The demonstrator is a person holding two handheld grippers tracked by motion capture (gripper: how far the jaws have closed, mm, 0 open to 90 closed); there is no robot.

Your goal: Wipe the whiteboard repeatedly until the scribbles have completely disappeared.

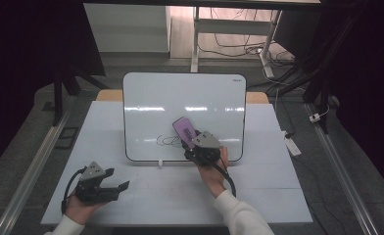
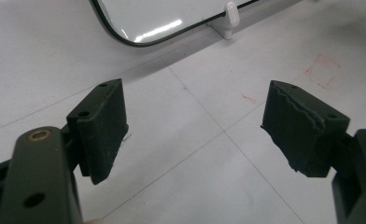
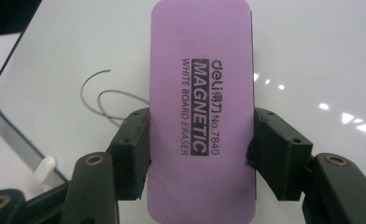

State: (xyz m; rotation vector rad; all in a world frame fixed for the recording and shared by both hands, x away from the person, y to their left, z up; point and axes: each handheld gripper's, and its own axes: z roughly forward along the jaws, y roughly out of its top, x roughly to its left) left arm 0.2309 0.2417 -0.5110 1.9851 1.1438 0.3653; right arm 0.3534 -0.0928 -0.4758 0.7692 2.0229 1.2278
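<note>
A whiteboard (image 1: 146, 103) lies on the white table, with thin pen scribbles (image 1: 165, 141) near its front edge. My right gripper (image 1: 194, 143) is shut on a purple magnetic whiteboard eraser (image 1: 183, 129), held over the board just right of the scribbles. In the right gripper view the eraser (image 3: 202, 88) stands lengthwise between the two jaws, and the curved pen lines (image 3: 97, 95) show to its left. My left gripper (image 1: 115, 180) rests low at the front left of the table, open, with nothing between its pads (image 2: 104, 128).
A small white clip (image 1: 159, 163) sits at the whiteboard's front edge, seen too as a white peg (image 2: 231, 16). Faint red marks (image 2: 321, 70) lie on the table (image 1: 268, 186). Desk legs and cables (image 1: 239, 46) lie on the floor behind.
</note>
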